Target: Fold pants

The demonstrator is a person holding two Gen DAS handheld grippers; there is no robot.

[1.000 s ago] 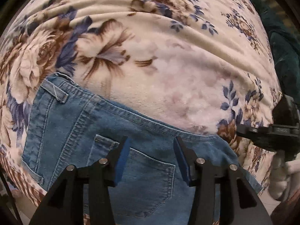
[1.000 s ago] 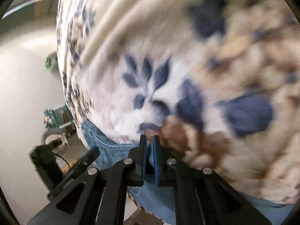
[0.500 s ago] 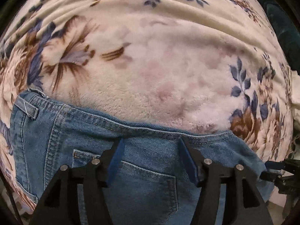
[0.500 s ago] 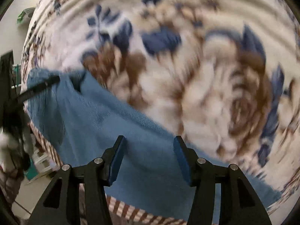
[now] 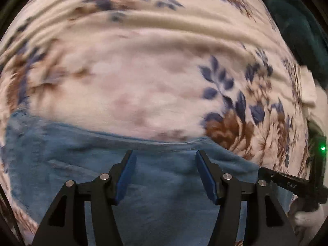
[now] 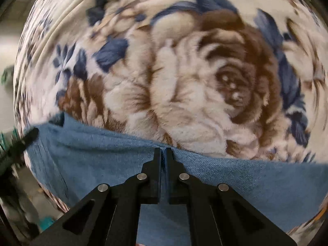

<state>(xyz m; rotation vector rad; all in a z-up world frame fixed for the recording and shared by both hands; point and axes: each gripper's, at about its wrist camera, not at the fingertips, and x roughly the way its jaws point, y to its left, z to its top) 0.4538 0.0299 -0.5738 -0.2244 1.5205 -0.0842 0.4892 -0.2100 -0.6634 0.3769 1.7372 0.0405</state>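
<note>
Blue jeans [image 5: 164,196] lie flat on a floral fleece blanket [image 5: 143,82], their back pocket at the lower left. My left gripper [image 5: 165,160] hangs open just over the waistband, blue pads well apart and nothing pinched. In the right wrist view the jeans [image 6: 92,153] run across the lower half. My right gripper [image 6: 163,151] is closing tight at their top edge, pads pressed together on a thin fold of denim. It also shows at the far right of the left wrist view, right gripper [image 5: 287,182]. The left gripper's finger [image 6: 28,136] pokes in at the left.
The blanket [image 6: 184,71] has big brown and blue flowers and fills most of both views. Dark teal cloth [image 5: 297,30] lies beyond it at the upper right. Pale floor [image 6: 8,41] and clutter show past the bed's left edge. A white-gloved hand [image 5: 307,217] holds the right gripper.
The left gripper's jaws widened and it slid right along the waistband. The right gripper swung over the jeans, stood open half a second ago, and has now shut at their edge.
</note>
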